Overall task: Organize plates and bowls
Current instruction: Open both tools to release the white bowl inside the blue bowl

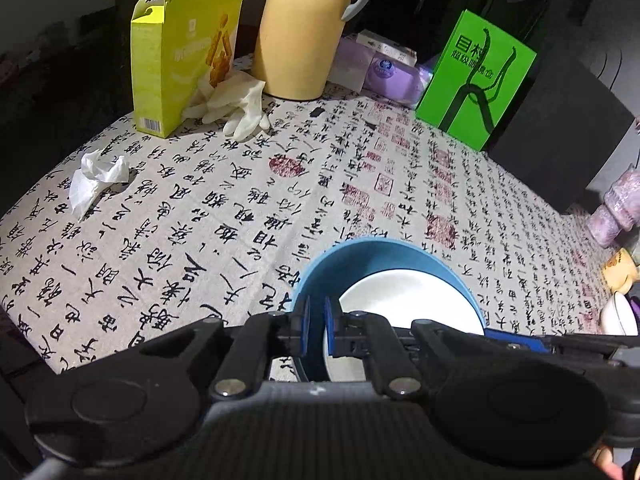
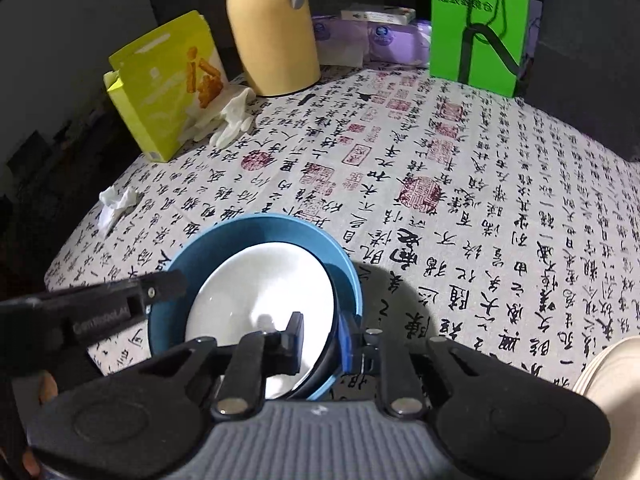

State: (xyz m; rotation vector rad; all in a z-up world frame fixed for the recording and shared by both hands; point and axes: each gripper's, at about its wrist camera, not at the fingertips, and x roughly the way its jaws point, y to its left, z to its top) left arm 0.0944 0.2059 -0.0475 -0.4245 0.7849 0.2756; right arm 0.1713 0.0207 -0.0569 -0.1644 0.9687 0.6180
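**Blue bowl with white plate pinched at two rims**

A blue bowl [image 1: 384, 268] is seen near the front edge of a table covered by a cloth printed with black calligraphy [image 1: 240, 208]. A white plate [image 1: 408, 304] is nested inside the bowl, tilted against its inner wall.

The left gripper [image 1: 316, 320] is closed on the bowl's rim: one blue pad is set outside the wall, the other inside, and the wall is pinched between them. In the right wrist view the right gripper [image 2: 320, 344] is likewise pressed together on the near rim of the bowl [image 2: 260, 236], with one finger over the plate [image 2: 264, 300] and the other outside the blue wall. The left gripper's black arm [image 2: 120, 300] is seen reaching the bowl's opposite rim.

At the back of the table a yellow carton [image 1: 184, 52], a tan jug [image 1: 304, 28], a green paper bag [image 1: 476, 80] and purple tissue packs [image 1: 388, 72] are stood or laid. A pale glove [image 1: 236, 100] is spread beside the carton, and a crumpled tissue [image 1: 94, 180] is left near the left edge.
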